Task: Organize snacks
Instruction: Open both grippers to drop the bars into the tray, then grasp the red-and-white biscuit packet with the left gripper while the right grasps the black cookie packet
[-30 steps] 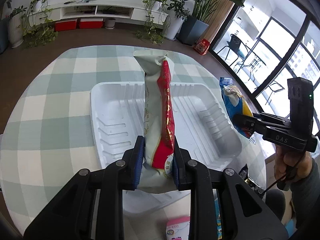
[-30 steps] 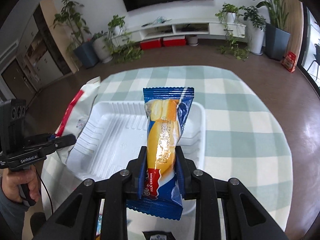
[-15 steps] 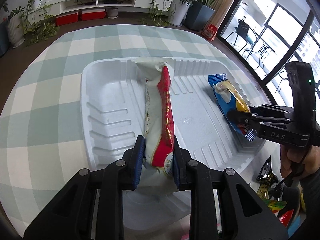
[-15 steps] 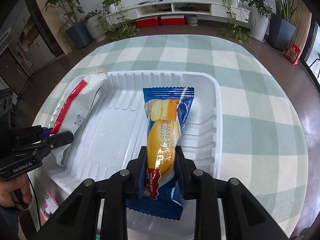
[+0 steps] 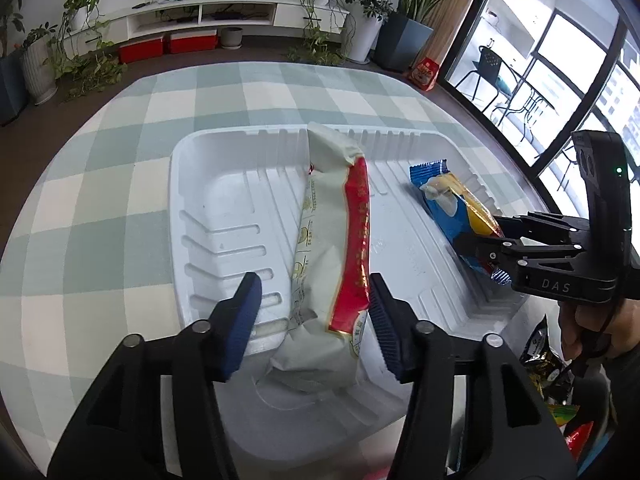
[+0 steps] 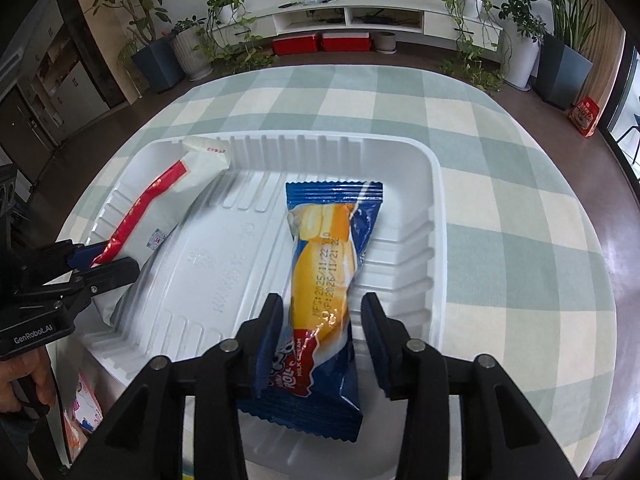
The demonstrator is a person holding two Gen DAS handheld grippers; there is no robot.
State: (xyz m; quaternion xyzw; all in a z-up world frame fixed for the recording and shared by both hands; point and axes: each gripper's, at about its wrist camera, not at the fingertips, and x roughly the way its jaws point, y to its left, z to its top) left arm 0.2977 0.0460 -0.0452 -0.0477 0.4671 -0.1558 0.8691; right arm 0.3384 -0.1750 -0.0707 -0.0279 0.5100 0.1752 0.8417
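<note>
One white ribbed plastic tray (image 5: 224, 216) sits in the middle of both views on a table covered by one green-and-cream checked cloth (image 5: 120, 160). Two snack packets lie in it.

In the left wrist view, the long white packet with a red stripe (image 5: 340, 248) runs from the tray's far wall at upper centre down to the bottom centre of the frame, its near end hanging over the tray's front rim. The left gripper (image 5: 314, 320) frames that near end: its jaws are opening, and the two blue pads (image 5: 244, 320) stand clear of the wrapper on either side, so the packet is between them but not pinched.

In the right wrist view, the blue packet with an orange-yellow cake picture (image 6: 324, 280) lies lengthwise in the right half of the tray (image 6: 436, 208), its near end over the front rim at lower centre. The right gripper (image 6: 320, 328) is also opening; a gap shows at the right pad, while the left pad sits close to the wrapper's edge, and I cannot tell whether it touches.

Each gripper shows in the other's view, at the frame edge, with a hand (image 5: 588, 332) on its handle. Several more snack packs (image 5: 544, 360) lie at the lower right of the left view; their number is unclear.
</note>
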